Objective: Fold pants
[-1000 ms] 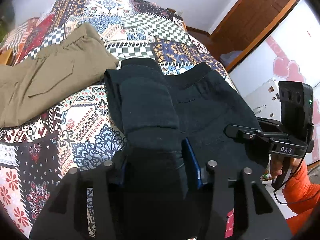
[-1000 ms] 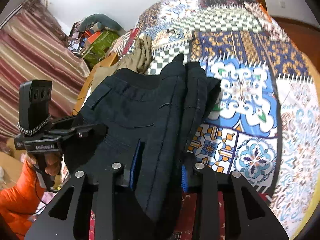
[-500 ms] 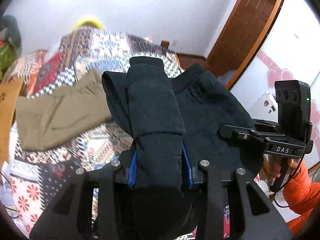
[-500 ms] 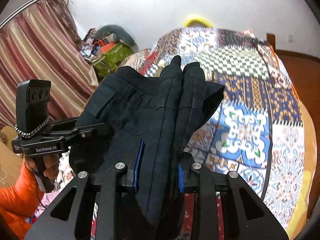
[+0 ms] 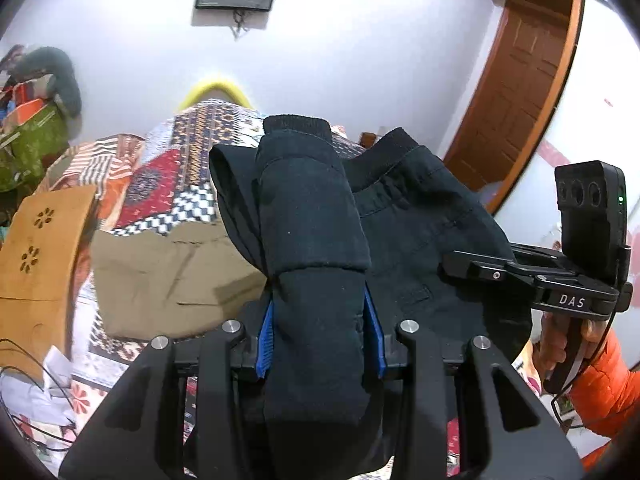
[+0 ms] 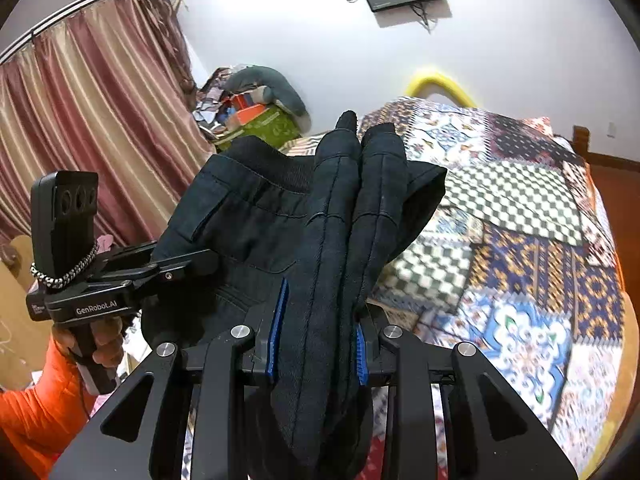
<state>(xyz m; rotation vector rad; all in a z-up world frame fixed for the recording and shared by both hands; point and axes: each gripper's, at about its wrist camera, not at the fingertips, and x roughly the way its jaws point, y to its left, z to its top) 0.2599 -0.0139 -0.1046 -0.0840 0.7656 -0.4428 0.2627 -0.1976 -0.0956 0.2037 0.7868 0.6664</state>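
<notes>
The folded black pants (image 5: 316,240) hang in the air above the bed, held between both grippers. My left gripper (image 5: 320,340) is shut on one folded edge of thick cloth. My right gripper (image 6: 318,344) is shut on the other edge of the black pants (image 6: 320,220). The right gripper also shows at the right of the left wrist view (image 5: 560,280), the left gripper at the left of the right wrist view (image 6: 120,280). The waistband faces away from me.
Folded khaki pants (image 5: 172,280) lie on the patchwork bedspread (image 6: 520,240) below. A wooden board (image 5: 40,260) stands left of the bed. Curtains (image 6: 80,100), a pile of clutter (image 6: 256,116) and a wooden door (image 5: 516,92) ring the room.
Both grippers have lifted the black pants up off the bed and tilted upward. The wall and screen have come into view.
</notes>
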